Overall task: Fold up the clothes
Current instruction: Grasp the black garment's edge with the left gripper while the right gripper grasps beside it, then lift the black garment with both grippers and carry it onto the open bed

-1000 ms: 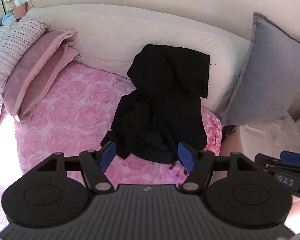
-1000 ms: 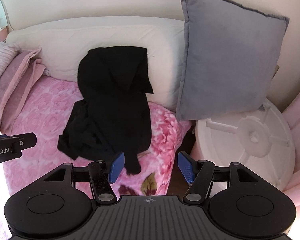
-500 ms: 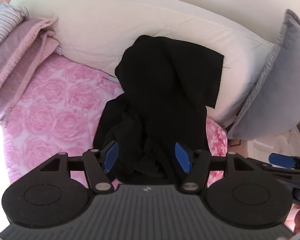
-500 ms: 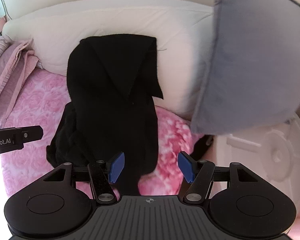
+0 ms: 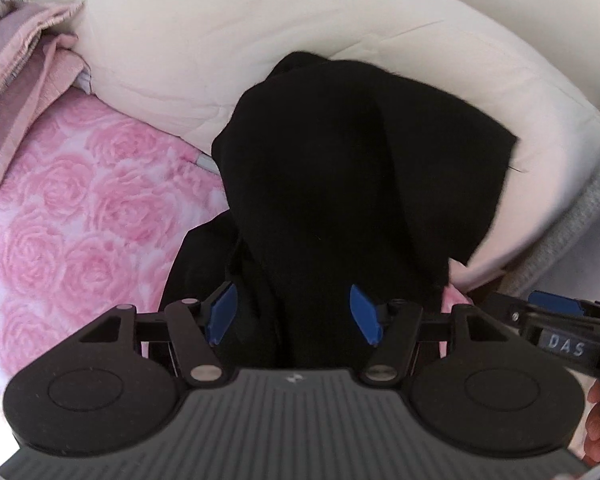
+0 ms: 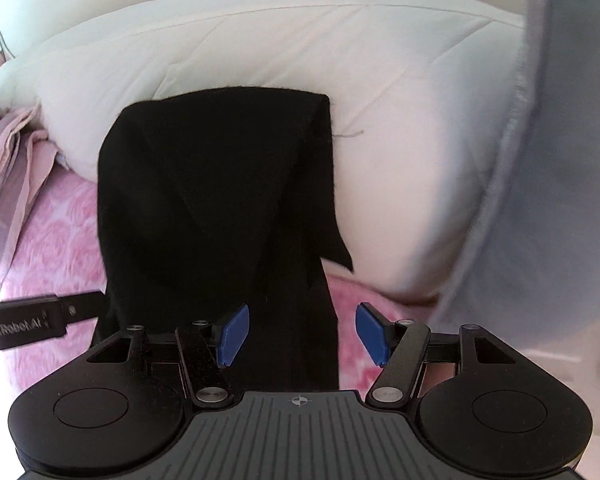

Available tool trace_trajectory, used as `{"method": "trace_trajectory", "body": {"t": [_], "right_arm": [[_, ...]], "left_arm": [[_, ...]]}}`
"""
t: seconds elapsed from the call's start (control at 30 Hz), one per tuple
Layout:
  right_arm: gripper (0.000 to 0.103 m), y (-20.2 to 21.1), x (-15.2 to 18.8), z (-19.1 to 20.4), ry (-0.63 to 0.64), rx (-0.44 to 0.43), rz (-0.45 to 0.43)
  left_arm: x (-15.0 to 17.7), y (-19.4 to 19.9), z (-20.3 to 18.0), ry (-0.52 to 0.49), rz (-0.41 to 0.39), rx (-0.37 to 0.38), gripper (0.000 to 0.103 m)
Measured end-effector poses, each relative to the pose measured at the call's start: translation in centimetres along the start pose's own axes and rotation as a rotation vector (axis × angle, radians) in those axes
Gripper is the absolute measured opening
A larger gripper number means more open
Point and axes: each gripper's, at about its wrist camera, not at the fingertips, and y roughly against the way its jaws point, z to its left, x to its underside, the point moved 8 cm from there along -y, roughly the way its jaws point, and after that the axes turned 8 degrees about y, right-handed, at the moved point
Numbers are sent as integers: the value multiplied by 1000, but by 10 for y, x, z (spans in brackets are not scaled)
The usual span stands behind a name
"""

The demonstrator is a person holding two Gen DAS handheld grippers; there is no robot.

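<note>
Garment: a black garment (image 5: 340, 184) is lying half on the pink rose bedspread (image 5: 80, 220) and half draped up the cream bolster (image 5: 228, 40) behind it.
Long axis: it is running straight away from both sets of jaws, near end low on the bedspread, far end high on the bolster.
Left gripper (image 5: 292, 314): jaws are standing wide apart, holding nothing; the bunched near end of the garment is filling the gap between the blue pads (image 5: 220, 312) and looks very close to them, though I cannot tell whether it is touching.
Right gripper (image 6: 302, 334): jaws are also gaping, gripping nothing; the garment's right edge is passing between the pads, nearer the left pad, with bare bedspread showing before the right pad.
Side by side: the left gripper's finger is poking into the right wrist view at the left, just beside the cloth; the right gripper is showing at the right edge of the left wrist view.
Nearer hand: both are sitting at the near end; the left one looks more squarely centred on the cloth.
Beyond the jaws, right: a grey cushion (image 6: 560, 160) is leaning by the bolster.
Beyond the jaws, left: folded pink bedding (image 5: 16, 64) is lying clear of the garment.
Next move, as I judge it: each gripper seems placed to pinch the near edge, so the pull would be going back toward the holder, along that long axis.
</note>
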Motion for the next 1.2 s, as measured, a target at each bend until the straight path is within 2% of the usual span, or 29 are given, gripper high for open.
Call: {"method": "trace_trajectory", "body": {"t": [0.2, 0.43, 0.53, 0.57, 0.6, 0.63, 0.7, 0.77, 0.9, 1.0, 1.2], "right_arm": [[63, -32, -11, 0, -24, -28, -3], [63, -63, -16, 6, -66, -73, -9], [63, -68, -19, 10, -70, -105, -39], [59, -69, -20, 11, -70, -116, -49], [28, -67, -20, 12, -69, -128, -59], [0, -64, -20, 13, -67, -141, -67], [0, -57, -20, 15, -62, -166, -84], [0, -42, -22, 16, -40, -161, -118], [0, 3, -33, 16, -9, -155, -211], [0, 42, -44, 20, -3, -189, -280], [0, 131, -51, 55, 48, -322, -445]], "left_arm": [[-11, -32, 9, 34, 20, 10, 57], [-22, -60, 10, 85, 28, 83, 57], [-23, -71, 11, 126, 43, 131, 46], [-23, -74, 12, 141, 48, 147, 42], [-23, -74, 13, 152, 46, 165, 36], [-24, -73, 14, 162, 42, 182, 33], [-24, -67, 17, 180, 31, 208, 19], [-25, -57, 18, 199, 22, 232, 16], [-23, -21, 16, 169, -28, 235, 14], [-17, 17, 15, 141, -78, 253, 14], [8, 109, 38, 174, -187, 275, 13]]}}
